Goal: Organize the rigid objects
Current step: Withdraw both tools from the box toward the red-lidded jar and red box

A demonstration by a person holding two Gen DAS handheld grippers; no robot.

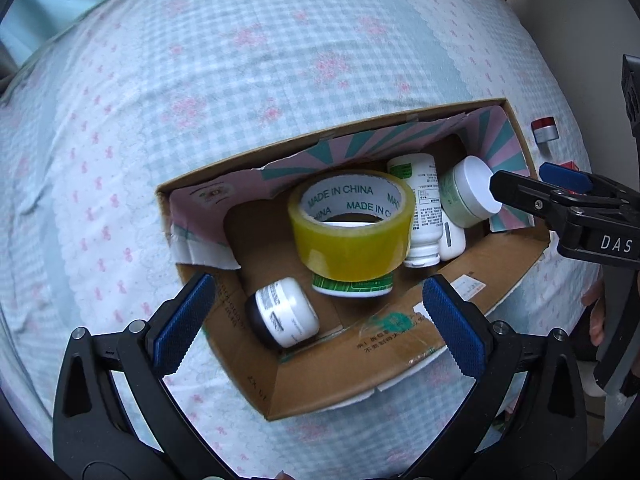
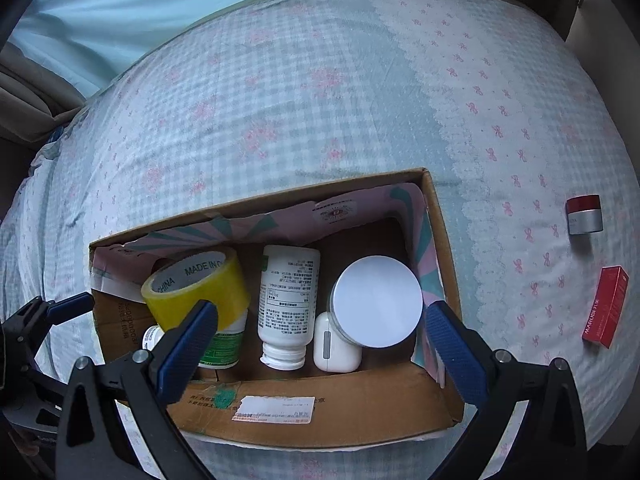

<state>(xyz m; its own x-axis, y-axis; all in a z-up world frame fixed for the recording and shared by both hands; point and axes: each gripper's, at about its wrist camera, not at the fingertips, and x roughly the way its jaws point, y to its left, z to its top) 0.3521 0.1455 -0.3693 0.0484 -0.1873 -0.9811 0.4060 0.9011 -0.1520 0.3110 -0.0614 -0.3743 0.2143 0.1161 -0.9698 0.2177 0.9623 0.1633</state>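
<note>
An open cardboard box (image 1: 360, 364) (image 2: 320, 416) lies on the bed. Inside are a yellow tape roll (image 1: 352, 228) (image 2: 200, 284), a white pill bottle (image 1: 420, 216) (image 2: 288, 304), a white-lidded jar (image 1: 472, 192) (image 2: 376, 300), a white earbud case (image 1: 452, 240) (image 2: 334, 344), a green-labelled tub (image 1: 352, 286) (image 2: 222, 344) and a small white jar (image 1: 286, 312). My left gripper (image 1: 316, 320) is open and empty over the box's near left part. My right gripper (image 2: 320, 340) is open and empty over the box's right part; it also shows in the left wrist view (image 1: 532, 188).
A red-topped silver jar (image 2: 585, 214) (image 1: 544, 130) and a red carton (image 2: 606, 306) lie on the checked bedsheet (image 2: 300, 100) to the right of the box. A pale blue wall or curtain is beyond the bed.
</note>
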